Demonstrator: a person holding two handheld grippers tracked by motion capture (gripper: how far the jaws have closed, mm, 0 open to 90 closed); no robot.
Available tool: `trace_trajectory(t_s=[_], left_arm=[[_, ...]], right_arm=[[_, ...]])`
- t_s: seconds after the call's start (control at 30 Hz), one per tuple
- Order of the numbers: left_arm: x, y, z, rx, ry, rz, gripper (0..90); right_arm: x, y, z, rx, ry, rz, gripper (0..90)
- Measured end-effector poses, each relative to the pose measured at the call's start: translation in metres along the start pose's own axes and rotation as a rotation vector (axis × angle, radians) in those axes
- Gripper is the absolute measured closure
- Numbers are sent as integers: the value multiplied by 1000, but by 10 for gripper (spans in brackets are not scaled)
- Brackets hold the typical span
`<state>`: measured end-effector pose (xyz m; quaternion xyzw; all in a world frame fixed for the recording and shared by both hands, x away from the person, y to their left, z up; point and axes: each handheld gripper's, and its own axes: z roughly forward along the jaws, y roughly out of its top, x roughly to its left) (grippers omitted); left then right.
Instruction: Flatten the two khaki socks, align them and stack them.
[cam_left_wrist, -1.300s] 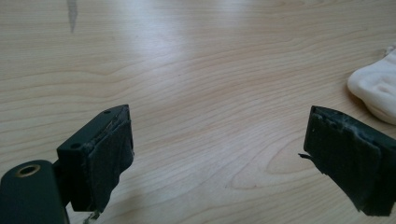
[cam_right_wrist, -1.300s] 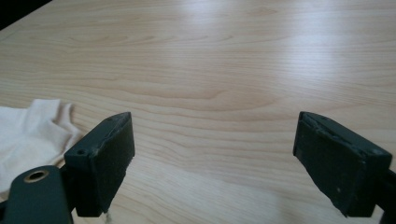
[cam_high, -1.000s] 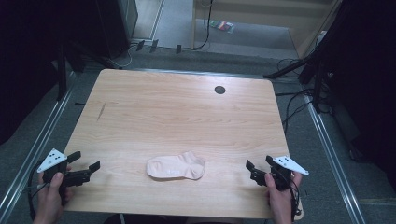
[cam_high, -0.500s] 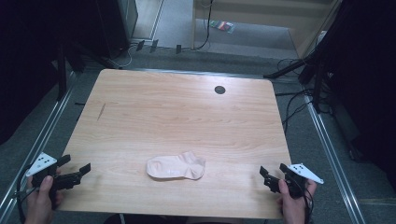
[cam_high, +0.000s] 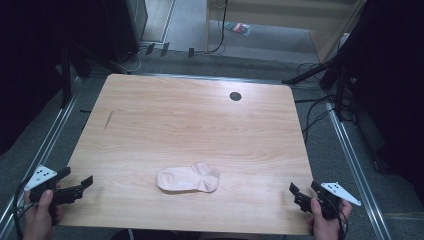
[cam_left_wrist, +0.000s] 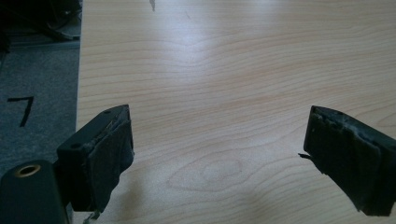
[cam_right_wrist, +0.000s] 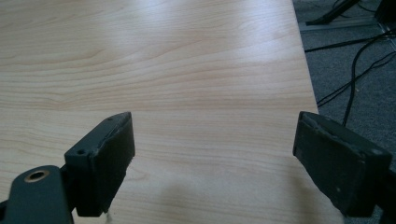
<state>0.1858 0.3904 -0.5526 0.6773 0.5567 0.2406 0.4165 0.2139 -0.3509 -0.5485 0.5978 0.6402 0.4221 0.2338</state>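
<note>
One pale pink sock (cam_high: 188, 178) lying flat near the near edge of the wooden table (cam_high: 190, 120), about midway between left and right, toe end rounded toward the left and cuff bunched a little higher toward the right. Well apart from it on either side: left gripper (cam_high: 80, 183) at the near left corner, jaws spread wide over bare wood in the left gripper view (cam_left_wrist: 217, 154); right gripper (cam_high: 296, 192) at the near right corner, jaws likewise spread and holding nothing in the right gripper view (cam_right_wrist: 212, 163). Probably best to come in low from both sides, each pair of jaws kept wide until a single edge of fabric sits between them. Worth pinching at the cuff and toe rather than the middle, to avoid crumpling. Small dark hole (cam_high: 235, 95) far off on the table, out of the way.
</note>
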Motion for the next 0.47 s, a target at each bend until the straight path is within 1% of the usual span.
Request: trace_trajectory(t_s=[0.03, 0.07, 0.13, 0.27, 0.4, 0.43, 0.47], left_arm=[[0, 0, 0, 0, 0, 0, 88], [0, 0, 1, 0, 1, -9, 89], [0, 0, 2, 3, -3, -2, 89], [-1, 0, 3, 11, -2, -3, 89], [-1, 1, 3, 11, 8, 3, 89], [-2, 2, 4, 14, 22, 13, 89], [-2, 2, 4, 14, 22, 13, 88]], right_arm=[[-1, 0, -1, 2, -1, 3, 129], [-1, 0, -1, 4, 0, 5, 129], [-1, -1, -1, 11, -2, 6, 129], [-1, -1, 0, 19, -2, 8, 129], [-2, -1, -1, 7, -13, 19, 131], [-1, -1, -2, 3, -19, 27, 131], [0, -1, -2, -3, -24, 26, 131]])
